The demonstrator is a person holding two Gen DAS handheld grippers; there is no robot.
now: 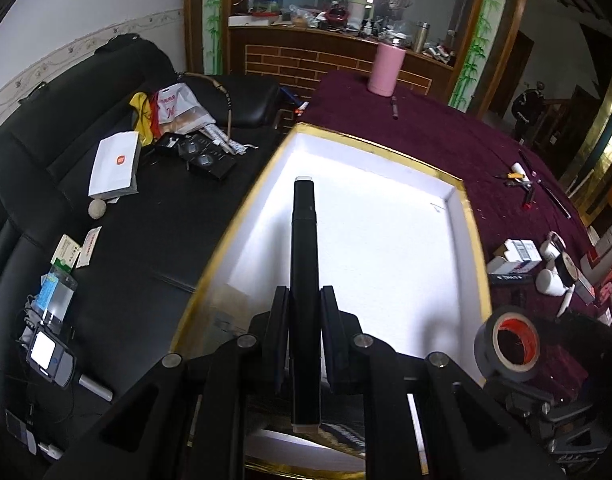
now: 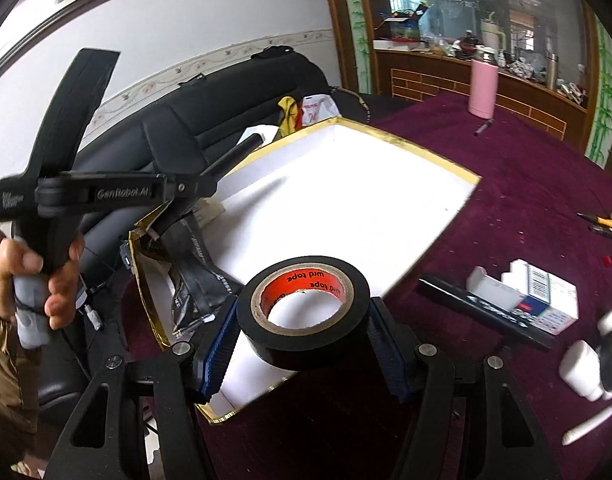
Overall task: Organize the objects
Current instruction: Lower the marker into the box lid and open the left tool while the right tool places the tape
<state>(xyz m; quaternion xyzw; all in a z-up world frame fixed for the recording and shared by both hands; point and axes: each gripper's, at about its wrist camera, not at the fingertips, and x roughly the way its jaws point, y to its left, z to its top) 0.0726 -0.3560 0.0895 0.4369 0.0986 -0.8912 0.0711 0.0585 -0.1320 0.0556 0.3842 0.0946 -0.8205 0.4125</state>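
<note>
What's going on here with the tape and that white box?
A person is tidying with two tools. The left hand-held gripper is shut on a black marker, and the right hand-held gripper clamps a roll of black tape. Both are poised over the gold-rimmed white box on the maroon table.

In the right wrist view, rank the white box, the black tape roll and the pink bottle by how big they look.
Largest to smallest, as they look:
1. white box
2. black tape roll, though being nearest the camera enlarges it
3. pink bottle, far off, so its true size is unsure
</note>
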